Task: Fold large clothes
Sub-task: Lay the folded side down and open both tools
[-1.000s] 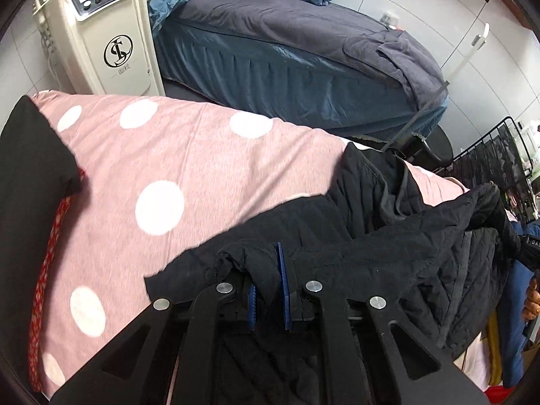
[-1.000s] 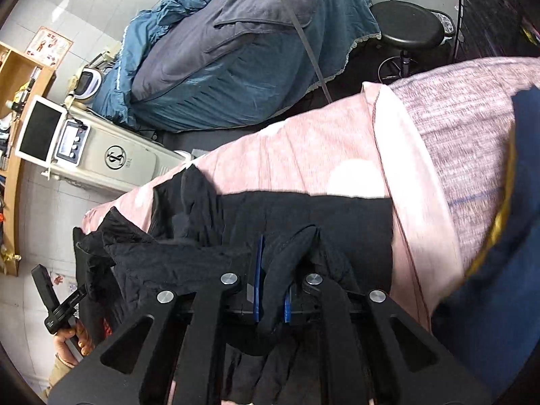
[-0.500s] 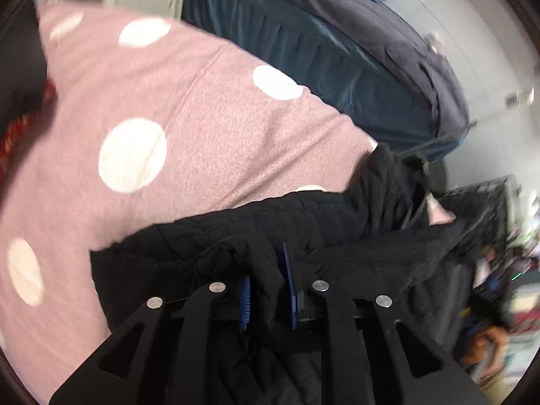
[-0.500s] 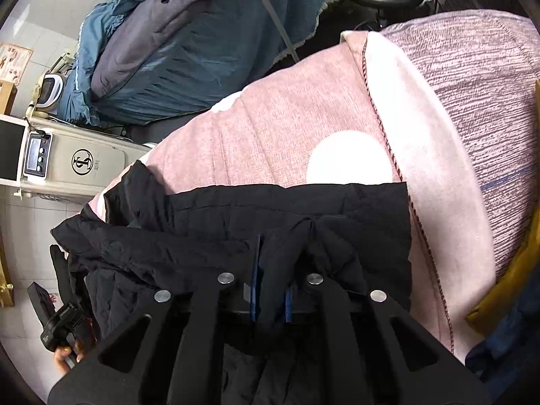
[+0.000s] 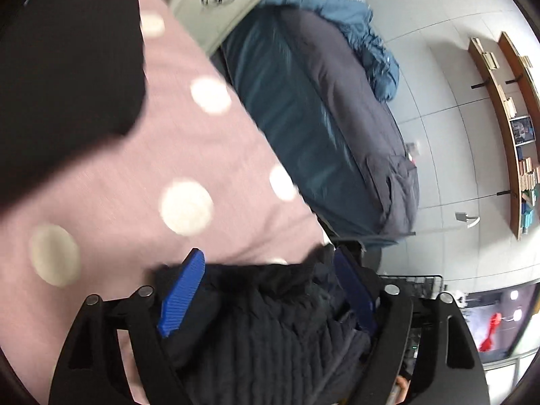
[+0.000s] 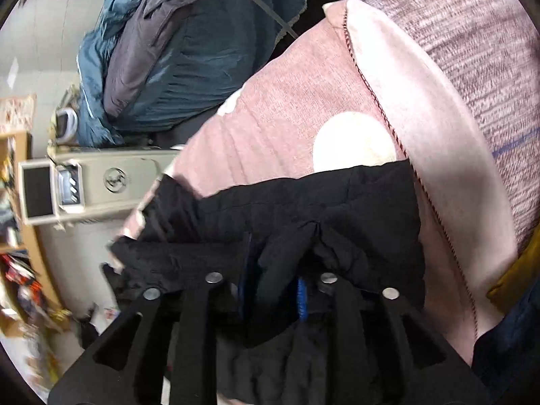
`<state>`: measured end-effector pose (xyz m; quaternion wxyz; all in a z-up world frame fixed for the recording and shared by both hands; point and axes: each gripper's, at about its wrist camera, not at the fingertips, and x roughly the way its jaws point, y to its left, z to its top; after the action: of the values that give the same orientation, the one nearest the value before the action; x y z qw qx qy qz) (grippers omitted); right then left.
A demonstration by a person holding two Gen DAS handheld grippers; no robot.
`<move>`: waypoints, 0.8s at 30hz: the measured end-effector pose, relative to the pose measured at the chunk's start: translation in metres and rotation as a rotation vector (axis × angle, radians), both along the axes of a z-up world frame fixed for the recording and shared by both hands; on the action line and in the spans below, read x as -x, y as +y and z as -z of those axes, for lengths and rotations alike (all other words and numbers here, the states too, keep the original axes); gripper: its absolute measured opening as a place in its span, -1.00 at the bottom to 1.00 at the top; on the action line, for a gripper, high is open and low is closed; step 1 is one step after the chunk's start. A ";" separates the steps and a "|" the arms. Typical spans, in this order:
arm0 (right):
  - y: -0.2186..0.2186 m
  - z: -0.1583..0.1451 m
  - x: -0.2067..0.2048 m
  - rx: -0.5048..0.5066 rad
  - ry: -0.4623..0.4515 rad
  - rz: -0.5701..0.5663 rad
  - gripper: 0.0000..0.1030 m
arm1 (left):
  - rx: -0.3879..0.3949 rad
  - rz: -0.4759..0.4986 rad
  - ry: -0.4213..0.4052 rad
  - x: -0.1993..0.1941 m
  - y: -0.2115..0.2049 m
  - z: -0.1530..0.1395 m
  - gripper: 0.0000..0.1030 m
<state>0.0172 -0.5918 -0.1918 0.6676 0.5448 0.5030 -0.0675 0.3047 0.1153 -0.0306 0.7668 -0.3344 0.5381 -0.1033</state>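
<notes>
Left wrist view: the black quilted jacket [image 5: 270,324] is seen lying on the near part of the pink dotted bedcover [image 5: 209,182], between the opening jaws of the left gripper [image 5: 266,290], unpressed. A fold of it sits between the right gripper [image 6: 273,270], whose jaws are opening. It is judged soft, bulky and light, best taken at hems or seams. No containers are seen.
</notes>
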 end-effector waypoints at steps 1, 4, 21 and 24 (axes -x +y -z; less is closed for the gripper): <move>-0.003 -0.001 0.002 -0.040 -0.004 0.022 -0.30 | -0.033 0.009 -0.006 0.002 0.002 -0.006 0.54; -0.013 -0.005 0.010 -0.206 -0.074 0.134 0.36 | -0.163 0.086 -0.025 0.017 -0.007 -0.019 0.61; 0.056 -0.109 0.066 0.542 -0.086 -0.233 0.49 | -0.469 0.312 -0.065 0.111 -0.085 0.013 0.73; 0.075 -0.083 0.092 0.584 -0.043 -0.270 0.49 | -0.508 0.341 -0.051 0.129 -0.090 0.026 0.73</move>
<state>-0.0743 -0.5163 -0.1093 0.8091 0.2600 0.5158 -0.1082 0.1756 0.0254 -0.0563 0.8108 -0.0344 0.5756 -0.1010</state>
